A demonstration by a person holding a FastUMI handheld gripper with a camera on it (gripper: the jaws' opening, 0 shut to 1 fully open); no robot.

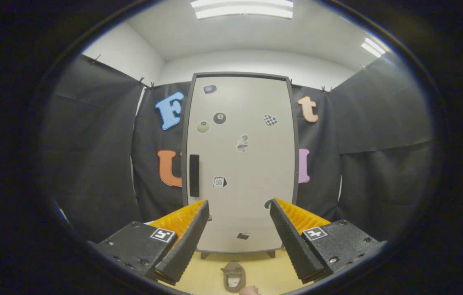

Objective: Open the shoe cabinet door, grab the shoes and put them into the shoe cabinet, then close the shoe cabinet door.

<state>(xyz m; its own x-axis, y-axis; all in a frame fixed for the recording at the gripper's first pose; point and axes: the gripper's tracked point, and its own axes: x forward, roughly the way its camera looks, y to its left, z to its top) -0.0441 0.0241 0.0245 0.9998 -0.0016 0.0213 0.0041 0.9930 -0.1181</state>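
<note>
Floor: pale yellow-wood floor (264, 274) running from under the fingers to the foot of the cabinet
Room: booth walled in black cloth (92, 164) on both sides and behind the cabinet; white wall and ceiling above, with lit ceiling panels (241, 9)
Shoe cabinet: shoe cabinet (241, 164) stands upright straight ahead, beyond the fingers, on short dark feet; pale door in a dark frame, door closed
Door details: dark vertical handle (194, 175) on the door's left edge, above the left finger; several small stickers (242, 143) scattered on the door
Shoe: brownish shoe (233, 277) on the floor, between the fingers and below them, in front of the cabinet, apart from it
Hand-held gripper: hand-held gripper (239, 209) level, pointing at the lower door; fingers spread wide, released, nothing between them, touching nothing
</note>
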